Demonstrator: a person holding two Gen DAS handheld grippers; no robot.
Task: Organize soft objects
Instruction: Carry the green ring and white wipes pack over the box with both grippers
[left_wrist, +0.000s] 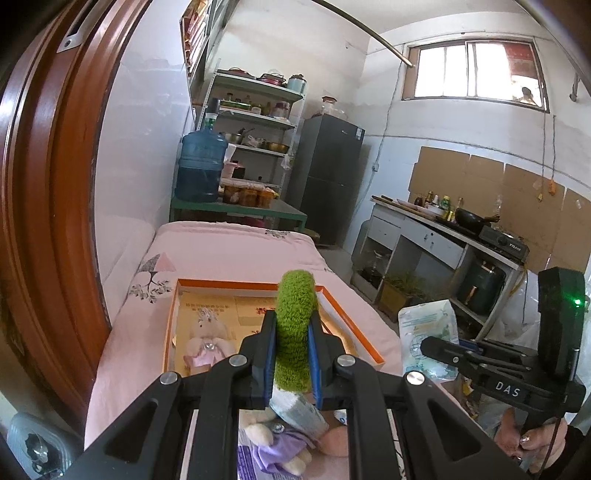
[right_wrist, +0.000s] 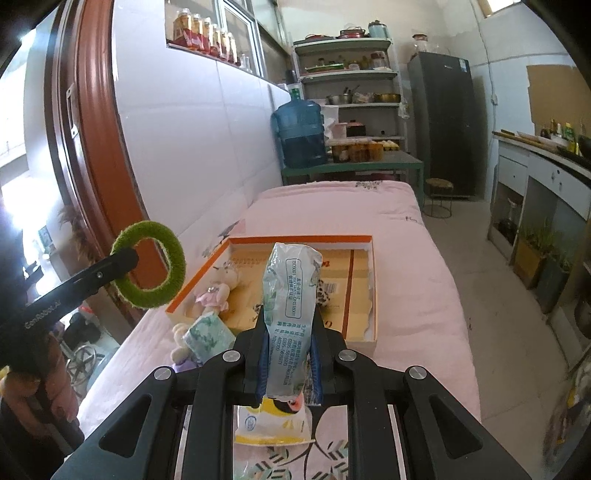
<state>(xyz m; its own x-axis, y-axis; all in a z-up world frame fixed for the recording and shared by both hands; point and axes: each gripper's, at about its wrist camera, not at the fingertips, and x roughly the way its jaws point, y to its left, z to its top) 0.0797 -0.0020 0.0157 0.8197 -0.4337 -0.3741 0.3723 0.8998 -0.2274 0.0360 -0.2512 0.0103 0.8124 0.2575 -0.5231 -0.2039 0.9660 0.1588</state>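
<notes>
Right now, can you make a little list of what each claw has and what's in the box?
left claw: shut on the fuzzy green ring, held up above the box
right claw: shut on the plastic packet
orange box: open, lying on the pink bed cover
in the box: a bunny doll in a pink dress
outside the box, near edge: a bunny doll in purple and a small tissue pack
not yet in the box: ring and packet
</notes>
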